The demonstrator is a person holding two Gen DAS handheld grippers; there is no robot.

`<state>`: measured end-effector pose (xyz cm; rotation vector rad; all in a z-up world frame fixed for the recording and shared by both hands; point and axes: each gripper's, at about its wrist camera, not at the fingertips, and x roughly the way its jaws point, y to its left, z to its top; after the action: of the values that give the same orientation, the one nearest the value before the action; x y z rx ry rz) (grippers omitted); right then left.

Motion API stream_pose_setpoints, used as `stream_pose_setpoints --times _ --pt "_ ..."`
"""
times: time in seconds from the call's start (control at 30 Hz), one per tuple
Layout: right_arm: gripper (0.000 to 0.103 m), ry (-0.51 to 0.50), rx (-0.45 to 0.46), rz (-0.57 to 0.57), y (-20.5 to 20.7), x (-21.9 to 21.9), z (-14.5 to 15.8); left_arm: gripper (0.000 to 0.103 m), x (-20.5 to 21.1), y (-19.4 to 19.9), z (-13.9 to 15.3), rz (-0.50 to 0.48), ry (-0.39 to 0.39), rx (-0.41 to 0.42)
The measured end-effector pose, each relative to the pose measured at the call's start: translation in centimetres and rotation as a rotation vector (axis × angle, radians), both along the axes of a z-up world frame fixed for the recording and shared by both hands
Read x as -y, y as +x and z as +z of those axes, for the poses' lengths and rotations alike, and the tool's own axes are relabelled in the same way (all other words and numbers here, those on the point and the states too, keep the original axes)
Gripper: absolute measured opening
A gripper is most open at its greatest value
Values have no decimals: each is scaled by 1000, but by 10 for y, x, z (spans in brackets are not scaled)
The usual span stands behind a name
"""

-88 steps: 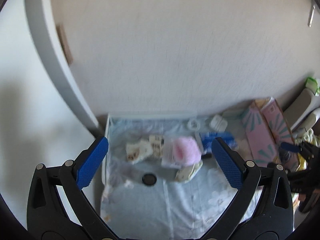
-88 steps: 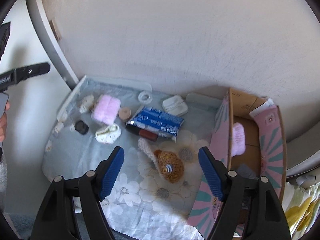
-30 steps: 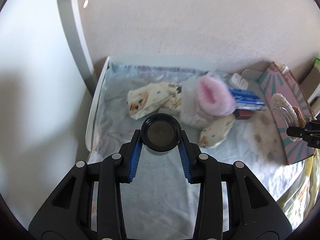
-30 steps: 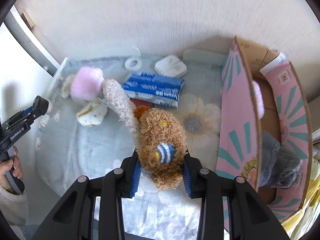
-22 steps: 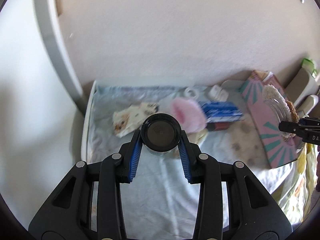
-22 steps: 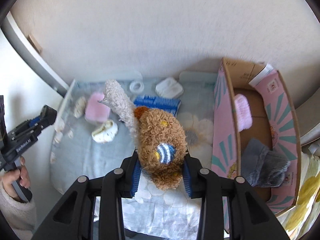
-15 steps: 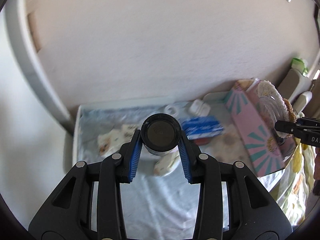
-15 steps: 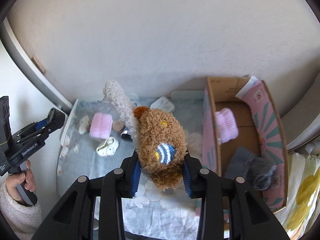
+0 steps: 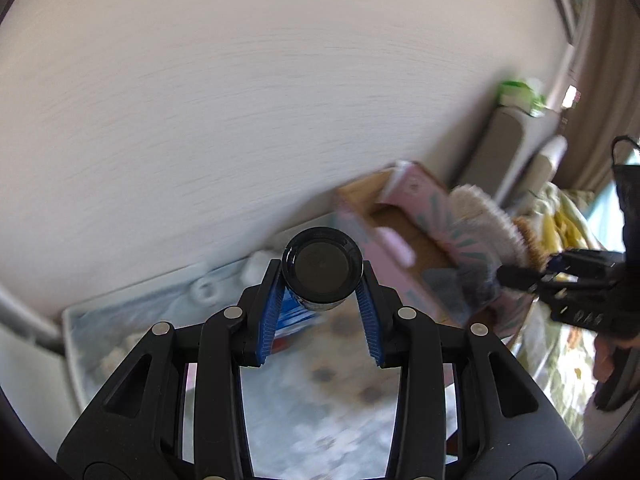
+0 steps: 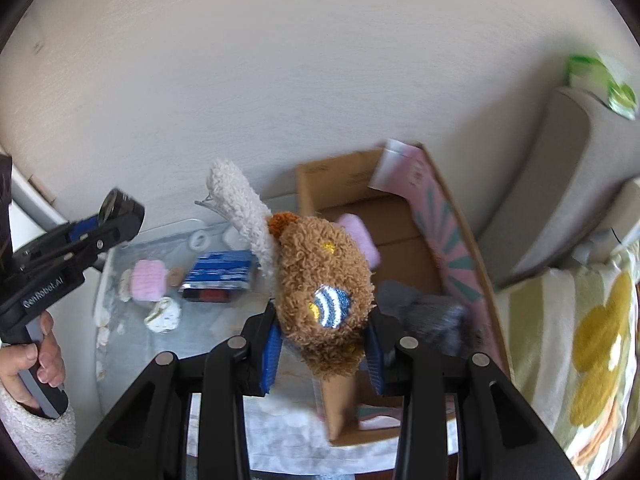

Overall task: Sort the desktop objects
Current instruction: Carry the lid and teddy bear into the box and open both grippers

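My left gripper (image 9: 322, 300) is shut on a small black-lidded jar (image 9: 322, 270), held high above the table; it also shows in the right wrist view (image 10: 120, 212). My right gripper (image 10: 322, 344) is shut on a brown curly plush sock (image 10: 324, 280) with a cream cuff, held over the open pink cardboard box (image 10: 452, 248). The box holds a pink fuzzy item (image 10: 358, 236) and a grey cloth (image 10: 432, 312). In the left wrist view the box (image 9: 400, 216) lies to the right, with the sock (image 9: 492, 224) above it.
On the blue floral cloth (image 10: 128, 344) lie a pink fuzzy sock (image 10: 149, 284), a patterned white sock (image 10: 164, 314), a blue packet (image 10: 224, 270), a red tube (image 10: 206, 294) and a white ring (image 10: 199, 241). A wall stands behind. A floral bedspread (image 10: 580, 340) is at right.
Both grippers have risen and swung right. The brown sock now hangs over the box instead of the cloth. The jar stays gripped.
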<state>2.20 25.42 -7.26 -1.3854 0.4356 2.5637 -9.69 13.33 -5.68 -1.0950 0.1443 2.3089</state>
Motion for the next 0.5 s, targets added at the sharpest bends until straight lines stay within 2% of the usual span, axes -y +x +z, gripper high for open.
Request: stream_pose_setpoints --times 0.23,0.5 --pt "33 22 89 -68 15 -30 -34 33 -90 -16 -13 -146 8 67" --pt "33 -27 200 -83 21 -49 -82 33 -172 -28 -43 -245 -106 76"
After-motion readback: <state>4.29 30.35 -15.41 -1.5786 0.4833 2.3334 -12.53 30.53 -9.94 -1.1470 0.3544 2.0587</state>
